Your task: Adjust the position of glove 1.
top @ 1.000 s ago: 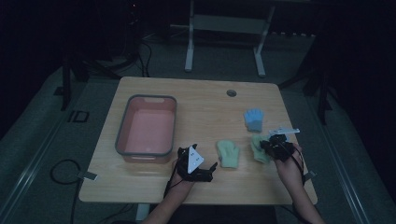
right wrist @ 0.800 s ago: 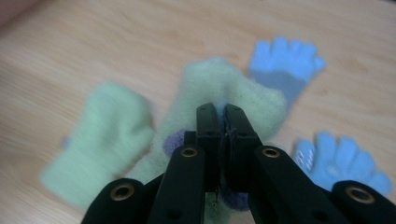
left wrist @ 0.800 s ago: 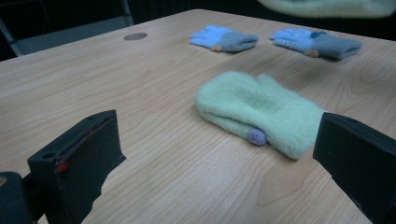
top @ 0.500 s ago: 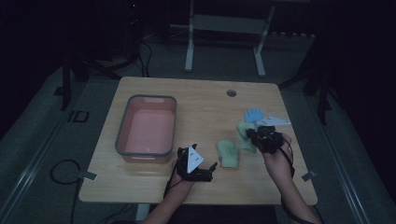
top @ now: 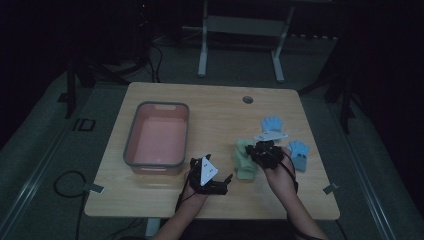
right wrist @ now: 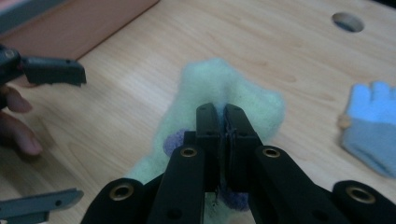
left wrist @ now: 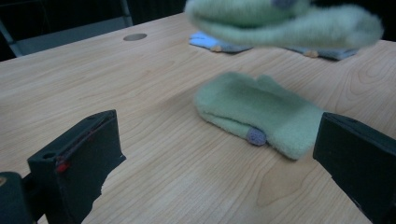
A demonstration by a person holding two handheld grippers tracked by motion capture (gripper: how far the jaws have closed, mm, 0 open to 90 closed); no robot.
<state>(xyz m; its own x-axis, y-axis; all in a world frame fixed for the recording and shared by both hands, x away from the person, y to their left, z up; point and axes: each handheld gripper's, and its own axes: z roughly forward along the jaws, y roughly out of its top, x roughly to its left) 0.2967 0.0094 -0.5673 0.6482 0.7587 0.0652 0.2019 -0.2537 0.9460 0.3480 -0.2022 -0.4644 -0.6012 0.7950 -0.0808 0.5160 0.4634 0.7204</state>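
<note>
Green mitten on wooden table

Table, wood. Pink bin at 9 o'clock, grey rim. Hole at 1 o'clock near far edge. Two blue gloves at 3 o'clock, apart. Cable loop on floor at 8 o'clock. Metal frame at 12 o'clock, beyond table.

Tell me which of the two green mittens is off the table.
The green mitten clamped in the right gripper hangs in the air; the other green mitten lies flat on the table beneath it.
</note>
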